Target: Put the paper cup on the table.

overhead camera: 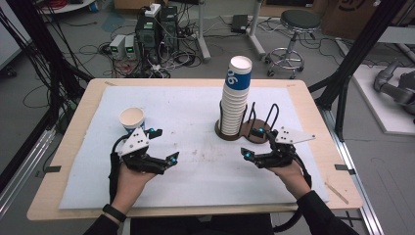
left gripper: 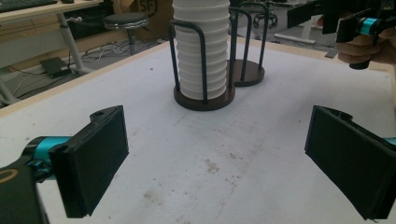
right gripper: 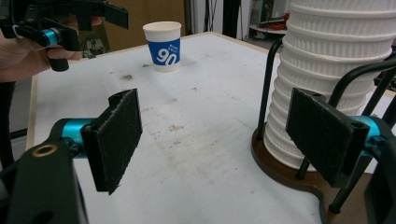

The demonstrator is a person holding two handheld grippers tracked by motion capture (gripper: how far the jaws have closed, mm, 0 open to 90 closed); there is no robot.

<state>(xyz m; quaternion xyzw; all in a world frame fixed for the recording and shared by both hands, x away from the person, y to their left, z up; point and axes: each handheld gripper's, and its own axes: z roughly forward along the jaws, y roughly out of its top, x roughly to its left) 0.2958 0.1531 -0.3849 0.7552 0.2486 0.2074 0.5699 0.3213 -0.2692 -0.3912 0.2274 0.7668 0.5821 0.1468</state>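
A tall stack of white ribbed paper cups (overhead camera: 236, 95) stands in a brown two-slot rack (overhead camera: 252, 135) with black wire hoops, right of the table's middle. A single cup (overhead camera: 132, 119) with a blue "90" band stands upright at the left. My left gripper (overhead camera: 164, 145) hovers just right of that cup, open, with nothing between its pads (left gripper: 93, 158). My right gripper (overhead camera: 254, 143) sits in front of the rack, also open and holding nothing, its right pad (right gripper: 322, 133) close to the stack (right gripper: 331, 70). The single cup (right gripper: 163, 44) shows far off beyond its jaws.
A white mat (overhead camera: 195, 161) covers the wooden table (overhead camera: 73, 127). The rack's second slot (overhead camera: 266, 120) holds no cups. Beyond the table are computers and cables (overhead camera: 147, 39), a stool (overhead camera: 296, 29) and black frame posts (overhead camera: 362, 54).
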